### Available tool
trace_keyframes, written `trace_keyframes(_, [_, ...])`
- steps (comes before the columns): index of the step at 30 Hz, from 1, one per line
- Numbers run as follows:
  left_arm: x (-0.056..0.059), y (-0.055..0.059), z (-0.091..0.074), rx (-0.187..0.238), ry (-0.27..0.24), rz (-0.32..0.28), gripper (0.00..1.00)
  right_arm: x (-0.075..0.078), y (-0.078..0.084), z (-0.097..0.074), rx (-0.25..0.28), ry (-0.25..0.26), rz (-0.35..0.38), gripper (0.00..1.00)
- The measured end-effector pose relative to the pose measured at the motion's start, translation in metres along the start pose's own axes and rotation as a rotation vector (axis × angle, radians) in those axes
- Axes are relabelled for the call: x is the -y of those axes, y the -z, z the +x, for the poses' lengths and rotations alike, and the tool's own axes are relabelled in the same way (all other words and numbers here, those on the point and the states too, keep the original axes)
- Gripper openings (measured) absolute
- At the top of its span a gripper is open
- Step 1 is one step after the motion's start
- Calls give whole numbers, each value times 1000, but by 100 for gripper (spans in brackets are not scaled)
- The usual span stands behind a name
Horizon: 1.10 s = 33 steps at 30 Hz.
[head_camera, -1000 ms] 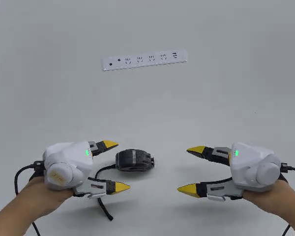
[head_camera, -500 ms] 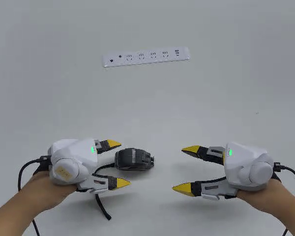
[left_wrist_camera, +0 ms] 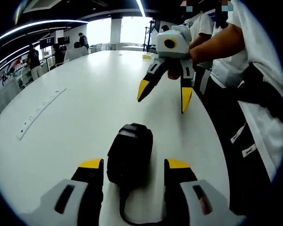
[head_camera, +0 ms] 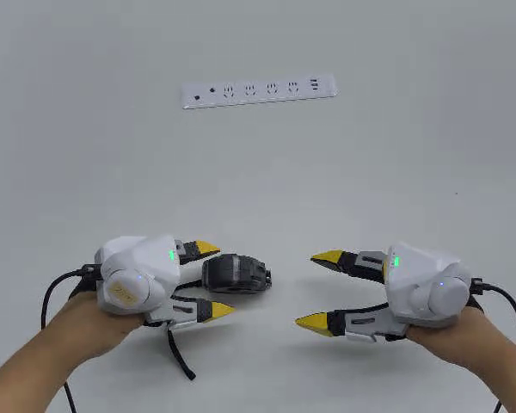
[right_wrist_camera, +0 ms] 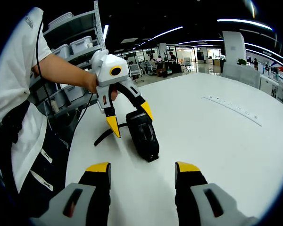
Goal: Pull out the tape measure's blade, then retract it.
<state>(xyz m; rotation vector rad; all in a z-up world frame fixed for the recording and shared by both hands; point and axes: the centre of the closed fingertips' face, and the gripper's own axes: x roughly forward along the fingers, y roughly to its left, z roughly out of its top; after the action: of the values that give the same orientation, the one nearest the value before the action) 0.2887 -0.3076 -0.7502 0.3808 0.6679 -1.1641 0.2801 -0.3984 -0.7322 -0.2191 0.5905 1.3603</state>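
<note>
A black tape measure (head_camera: 236,274) with a black strap lies on the white table. My left gripper (head_camera: 211,279) stands open around its near end, one yellow-tipped jaw on each side, not pressing it. In the left gripper view the tape measure (left_wrist_camera: 129,153) sits between the fingertips (left_wrist_camera: 90,164) of my left gripper (left_wrist_camera: 134,164). My right gripper (head_camera: 320,289) is open to the right of the case, a short gap away. Seen from the right gripper view, the tape measure (right_wrist_camera: 143,132) lies ahead of my right gripper (right_wrist_camera: 144,167), with the left gripper (right_wrist_camera: 130,119) over it.
A white power strip (head_camera: 259,90) lies at the far middle of the table. Black cables (head_camera: 179,359) trail from both grippers toward the person. The right gripper view has shelves with bins (right_wrist_camera: 78,44) behind the person.
My left gripper has moved right and closed in on the tape measure, its jaws now straddling the case. The right gripper has drifted left, toward the case.
</note>
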Motion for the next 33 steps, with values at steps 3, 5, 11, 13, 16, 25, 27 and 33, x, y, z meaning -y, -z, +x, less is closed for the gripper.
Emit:
trace_keyframes(3, [-1,0,3,-2,3,5,45,0,2,3,-1,-5,5,55])
trace_keyframes(5, [-3,1,5,1,2,1,43,1,3,4,-2,-6,10,54])
trace_keyframes(11, [-5,1,7,-1,3,6,40,5,2,5,6,1,24,53])
trace_keyframes(13, [-6,0,7,2,-1,9,38,6,4,7,4,-2,24,52])
trace_keyframes(16, [-7,0,8,5,4,11,34,7,4,10,6,-5,25,52])
trace_keyframes(25, [-7,0,9,14,7,35,32,9,4,17,10,-17,31,49])
trace_keyframes(27, [-7,0,9,17,11,37,32,8,5,19,8,-21,28,49])
trace_keyframes(33, [-7,1,9,22,13,39,32,9,5,21,9,-29,28,48])
